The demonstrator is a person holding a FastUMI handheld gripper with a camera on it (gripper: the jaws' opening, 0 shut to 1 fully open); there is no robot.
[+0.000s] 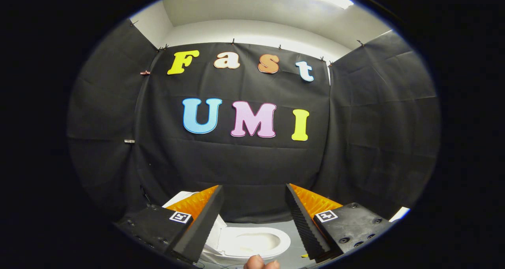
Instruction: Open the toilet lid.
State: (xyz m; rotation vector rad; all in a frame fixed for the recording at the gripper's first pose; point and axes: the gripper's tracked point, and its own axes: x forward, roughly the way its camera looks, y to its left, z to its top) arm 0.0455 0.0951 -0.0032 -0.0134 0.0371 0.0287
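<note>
Two jaws held wide above a white toilet

Two black, ridged gripper [254, 221] fingers backed in orange are seen spread wide apart, with nothing held between them. Below and just ahead, framed in the gap, a white ceramic toilet [252, 243] is seen on the grey floor [294, 229], its bowl exposed. A white panel, judged to be the toilet lid [211, 233], appears raised beside the left-hand finger, though it is largely hidden. A person's fingertips [261, 263] are glimpsed at the near edge. The lid is judged to lie low and left of the jaws.
</note>
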